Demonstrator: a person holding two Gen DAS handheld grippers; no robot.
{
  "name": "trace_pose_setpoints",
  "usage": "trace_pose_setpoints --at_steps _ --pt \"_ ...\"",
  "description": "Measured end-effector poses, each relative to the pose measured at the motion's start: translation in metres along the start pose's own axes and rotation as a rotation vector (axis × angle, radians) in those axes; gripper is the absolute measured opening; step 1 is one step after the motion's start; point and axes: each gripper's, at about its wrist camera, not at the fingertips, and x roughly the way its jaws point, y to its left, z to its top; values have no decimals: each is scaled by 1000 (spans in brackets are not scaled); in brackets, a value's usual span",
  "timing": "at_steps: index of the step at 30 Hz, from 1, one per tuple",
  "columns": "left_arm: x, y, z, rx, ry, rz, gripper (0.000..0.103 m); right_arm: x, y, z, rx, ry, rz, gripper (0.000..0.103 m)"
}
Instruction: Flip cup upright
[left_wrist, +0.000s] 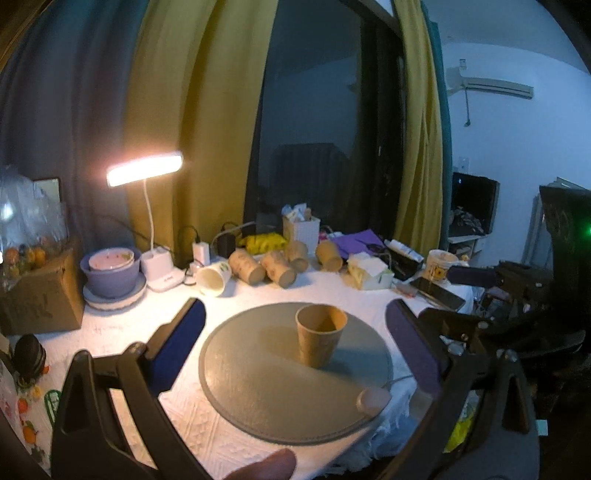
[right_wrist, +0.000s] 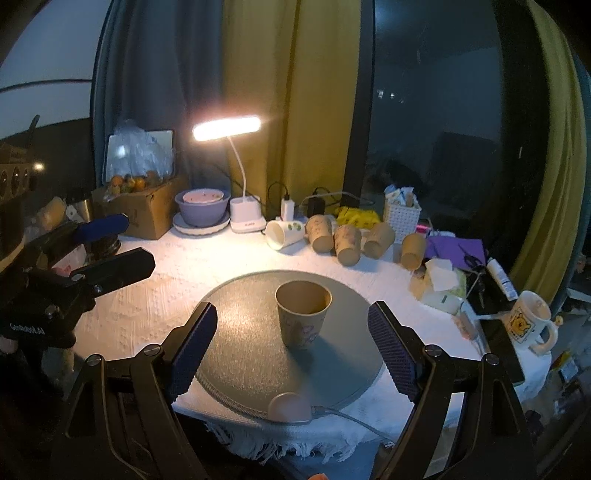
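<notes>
A brown paper cup (left_wrist: 319, 339) stands upright, mouth up, on a round grey mat (left_wrist: 258, 391) on the white tablecloth. It also shows in the right wrist view (right_wrist: 303, 318) on the same mat (right_wrist: 240, 354). My left gripper (left_wrist: 295, 321) is open and empty, its blue-padded fingers (left_wrist: 183, 343) apart on either side of the cup, short of it. My right gripper (right_wrist: 291, 325) is open and empty too, fingers (right_wrist: 391, 347) spread wide around the cup without touching. The left gripper shows at the left of the right wrist view (right_wrist: 110, 243).
Several paper cups (right_wrist: 347, 240) and a white mug (right_wrist: 284, 232) lie on their sides at the back. A lit desk lamp (right_wrist: 226, 128), stacked bowls (right_wrist: 201, 210), a cardboard box (right_wrist: 144, 210), a bear mug (right_wrist: 532, 321) and clutter ring the table. A small pink object (right_wrist: 290, 406) sits on the mat's front edge.
</notes>
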Motion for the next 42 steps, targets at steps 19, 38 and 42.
trace_pose_setpoints --at_steps 19,38,42 --pt "-15 13 10 -65 -49 49 99 -21 0 12 31 -55 -58 86" --pt "-15 12 12 -61 -47 38 99 -22 -8 11 44 -53 -71 86" --pt "-14 11 12 -61 -47 38 99 -22 -7 11 44 -53 -72 86"
